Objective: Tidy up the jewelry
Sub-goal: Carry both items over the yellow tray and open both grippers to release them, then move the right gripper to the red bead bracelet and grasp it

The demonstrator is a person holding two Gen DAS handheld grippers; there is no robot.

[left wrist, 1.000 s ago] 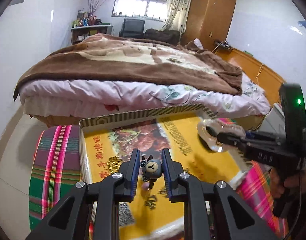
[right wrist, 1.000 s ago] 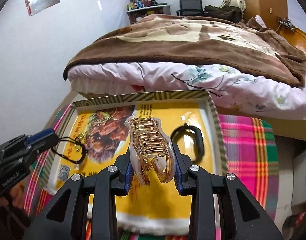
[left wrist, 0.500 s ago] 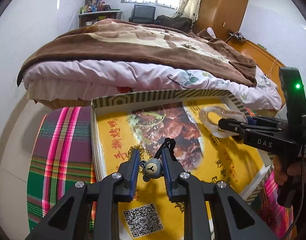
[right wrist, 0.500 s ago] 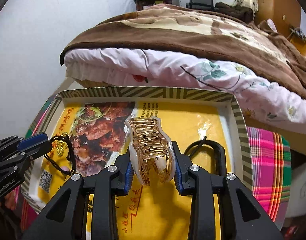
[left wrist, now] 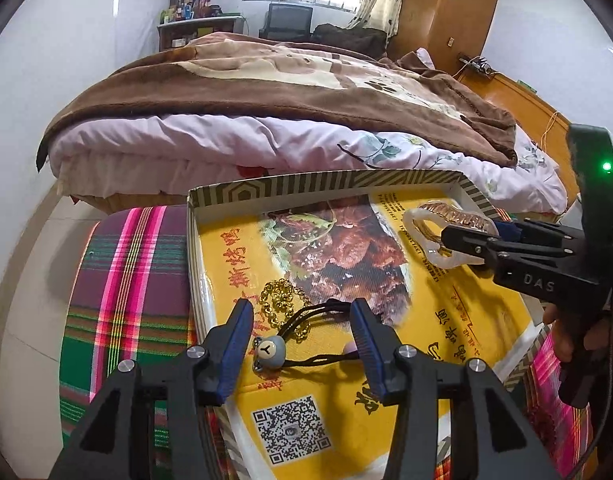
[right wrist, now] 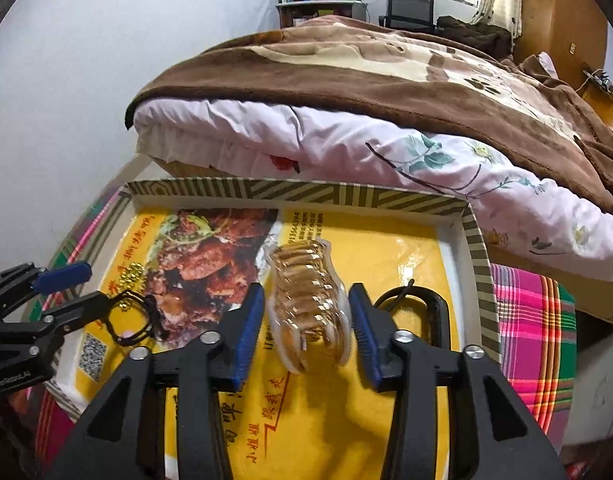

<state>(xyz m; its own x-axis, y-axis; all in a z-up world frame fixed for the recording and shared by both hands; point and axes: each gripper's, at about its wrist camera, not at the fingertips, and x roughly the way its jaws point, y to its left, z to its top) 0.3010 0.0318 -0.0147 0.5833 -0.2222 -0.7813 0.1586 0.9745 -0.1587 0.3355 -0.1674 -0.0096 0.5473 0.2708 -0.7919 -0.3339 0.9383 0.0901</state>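
Observation:
A shallow cardboard tray with a yellow printed liner lies on a plaid cloth. My left gripper is open over it; a black hair tie with a bear charm lies loose between its fingers, next to a gold chain. My right gripper is open too; the gold and clear hair claw sits blurred between its fingers, free of the pads. The claw also shows in the left wrist view. A black band lies in the tray at right.
The tray has striped walls. A bed with a brown blanket stands just behind it. The plaid cloth covers the surface around the tray. White wall at left, wooden wardrobe at back.
Both grippers moved over the tray and opened. The left let go of the bear hair tie, now on the liner. The right let go of the hair claw, which blurs as it drops.

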